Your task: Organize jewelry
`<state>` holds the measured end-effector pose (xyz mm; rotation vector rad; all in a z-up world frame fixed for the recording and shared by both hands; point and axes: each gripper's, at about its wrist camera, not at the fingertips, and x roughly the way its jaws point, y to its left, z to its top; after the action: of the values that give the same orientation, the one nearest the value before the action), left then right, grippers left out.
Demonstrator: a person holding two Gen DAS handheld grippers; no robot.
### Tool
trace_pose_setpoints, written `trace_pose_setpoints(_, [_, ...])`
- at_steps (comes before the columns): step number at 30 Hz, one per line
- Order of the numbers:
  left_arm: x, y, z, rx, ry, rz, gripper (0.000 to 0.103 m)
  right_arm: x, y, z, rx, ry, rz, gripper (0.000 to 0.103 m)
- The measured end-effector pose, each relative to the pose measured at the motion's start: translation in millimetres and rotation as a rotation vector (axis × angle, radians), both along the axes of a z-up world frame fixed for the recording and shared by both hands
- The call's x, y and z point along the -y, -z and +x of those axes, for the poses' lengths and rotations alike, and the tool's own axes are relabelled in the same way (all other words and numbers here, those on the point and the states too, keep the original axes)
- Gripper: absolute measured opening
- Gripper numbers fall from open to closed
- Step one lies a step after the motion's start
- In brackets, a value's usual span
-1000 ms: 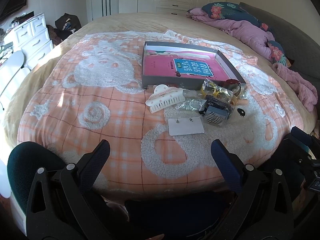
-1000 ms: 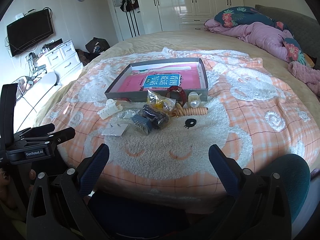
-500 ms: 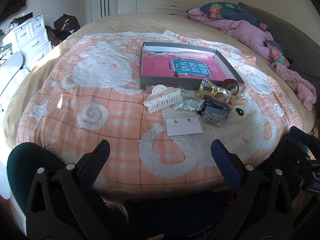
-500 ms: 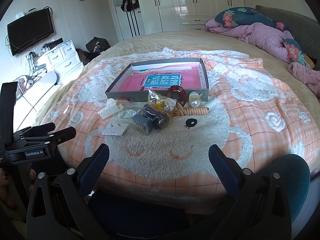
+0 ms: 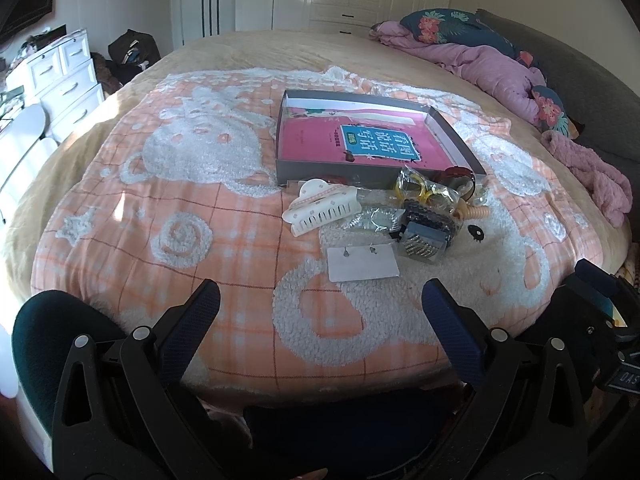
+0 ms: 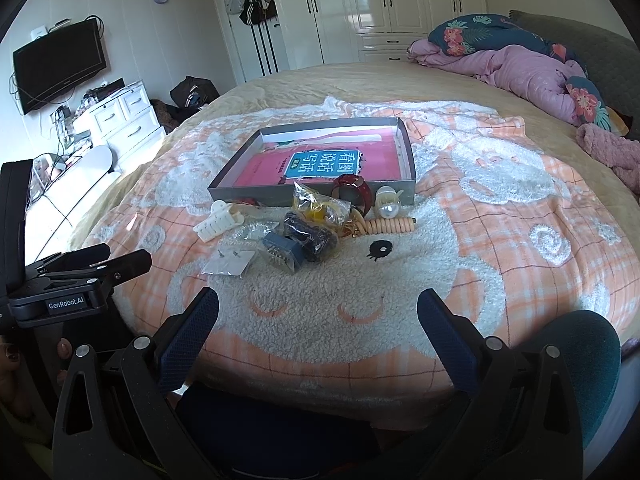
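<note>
A grey box (image 5: 332, 168) (image 6: 312, 194) with a pink and blue book inside lies open on the bed. A pile of accessories lies in front of it: a white hair claw (image 5: 320, 210) (image 6: 218, 222), an earring card (image 5: 362, 264) (image 6: 230, 262), a dark clip (image 5: 426, 236) (image 6: 310, 234), a yellow bagged item (image 5: 412, 186) (image 6: 316, 204), a red bangle (image 6: 352, 188), a pearl clip (image 6: 388, 204) and a coil hair tie (image 6: 390, 225). My left gripper (image 5: 320, 316) and right gripper (image 6: 318, 316) are open and empty, above the bed's near edge, short of the pile.
The orange and white blanket (image 5: 192, 216) covers the round bed. Purple bedding (image 6: 528, 76) lies at the far right. White drawers (image 5: 60, 76) stand to the left. The left gripper's body (image 6: 76, 280) shows at the right wrist view's left edge.
Both grippers have drifted slightly; the left view has shifted a little so the box and pile sit marginally lower. Nothing on the bed has moved.
</note>
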<state>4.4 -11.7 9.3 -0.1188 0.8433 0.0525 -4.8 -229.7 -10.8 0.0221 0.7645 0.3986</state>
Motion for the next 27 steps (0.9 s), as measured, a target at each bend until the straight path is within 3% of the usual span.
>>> trace_pose_setpoints(9, [-7,-2,15,0.002,-0.014,-0.020,0.094,5,0,13,0.004,0.006,-0.007,0.099])
trace_pose_setpoints(15, [-17,-4,27,0.017,-0.037,0.025,0.094,10,-4,31,0.020,0.025,-0.028,0.099])
trace_pose_setpoints(21, [-29,3,42,-0.013,-0.049,0.018,0.094,20,-6,56,0.030,0.054,-0.037,0.099])
trace_pose_setpoints(27, [-12,26,55,-0.092,0.032,-0.014,0.094,31,-5,83,0.032,0.095,-0.050,0.099])
